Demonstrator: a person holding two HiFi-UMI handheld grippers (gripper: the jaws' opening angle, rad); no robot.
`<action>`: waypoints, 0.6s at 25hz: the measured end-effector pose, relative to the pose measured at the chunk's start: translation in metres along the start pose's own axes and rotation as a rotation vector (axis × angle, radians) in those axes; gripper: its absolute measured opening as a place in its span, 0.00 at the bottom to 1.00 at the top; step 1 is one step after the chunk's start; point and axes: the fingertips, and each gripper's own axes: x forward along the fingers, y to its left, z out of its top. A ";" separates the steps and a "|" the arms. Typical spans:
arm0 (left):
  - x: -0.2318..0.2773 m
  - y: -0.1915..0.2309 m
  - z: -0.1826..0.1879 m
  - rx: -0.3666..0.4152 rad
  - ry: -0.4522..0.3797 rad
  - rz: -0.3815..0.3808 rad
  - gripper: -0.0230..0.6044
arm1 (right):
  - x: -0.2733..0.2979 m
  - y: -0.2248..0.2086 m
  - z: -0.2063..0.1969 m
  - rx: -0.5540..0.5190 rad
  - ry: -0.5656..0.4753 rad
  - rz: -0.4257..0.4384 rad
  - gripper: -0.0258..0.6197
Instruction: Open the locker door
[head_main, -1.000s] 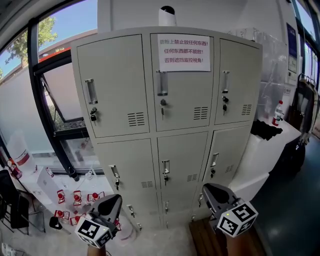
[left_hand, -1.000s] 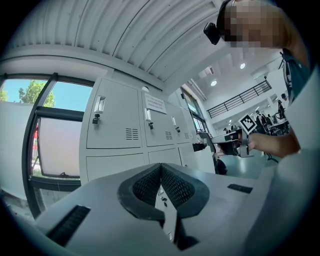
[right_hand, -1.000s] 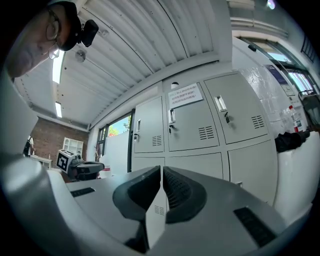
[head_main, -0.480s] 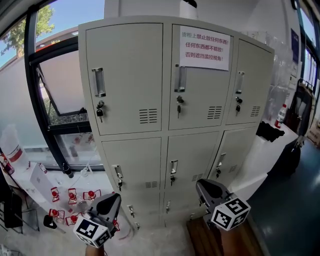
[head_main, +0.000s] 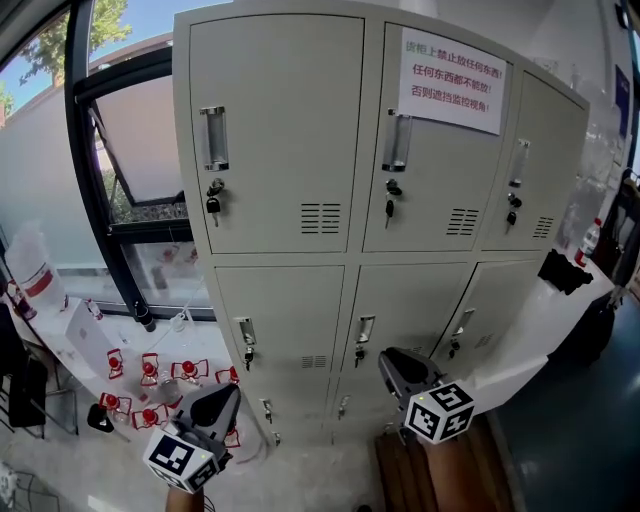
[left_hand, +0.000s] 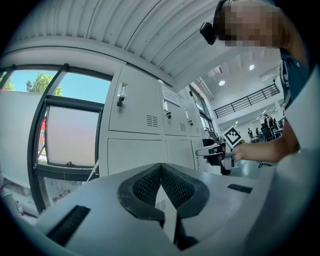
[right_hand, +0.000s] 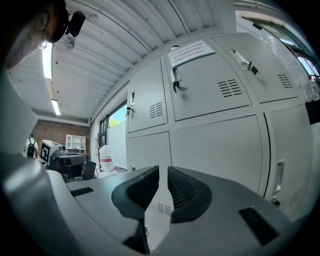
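Note:
A grey metal locker bank (head_main: 380, 250) with three columns of doors fills the head view. Each door has a recessed handle and a key in its lock; the top-left door (head_main: 280, 90) shows its handle (head_main: 213, 138) and key (head_main: 213, 205). All doors I can see are closed. My left gripper (head_main: 228, 395) is low at the bottom left, shut and empty, short of the lockers. My right gripper (head_main: 388, 362) points at the lower middle doors, shut with nothing in it, and is apart from them. The lockers (left_hand: 137, 107) appear ahead in the left gripper view, and the lockers (right_hand: 210, 85) fill the right gripper view.
A paper notice (head_main: 451, 68) is taped on the top middle door. A black-framed window (head_main: 95, 150) stands left, with red-and-white items (head_main: 150, 375) on the floor below. A white table (head_main: 540, 330) with a black object (head_main: 563, 270) is at the right.
The head view has come closer to the lockers, which look larger and sit further right. My right gripper moved left and up toward the lower doors. The left gripper stayed low.

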 end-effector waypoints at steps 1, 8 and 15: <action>0.000 0.003 -0.003 -0.004 0.006 0.010 0.06 | 0.008 -0.003 -0.005 0.001 0.009 0.001 0.10; 0.003 0.020 -0.035 -0.025 0.065 0.061 0.06 | 0.053 -0.028 -0.041 0.011 0.080 0.005 0.20; 0.003 0.036 -0.067 -0.034 0.127 0.106 0.06 | 0.090 -0.052 -0.068 -0.006 0.130 -0.011 0.21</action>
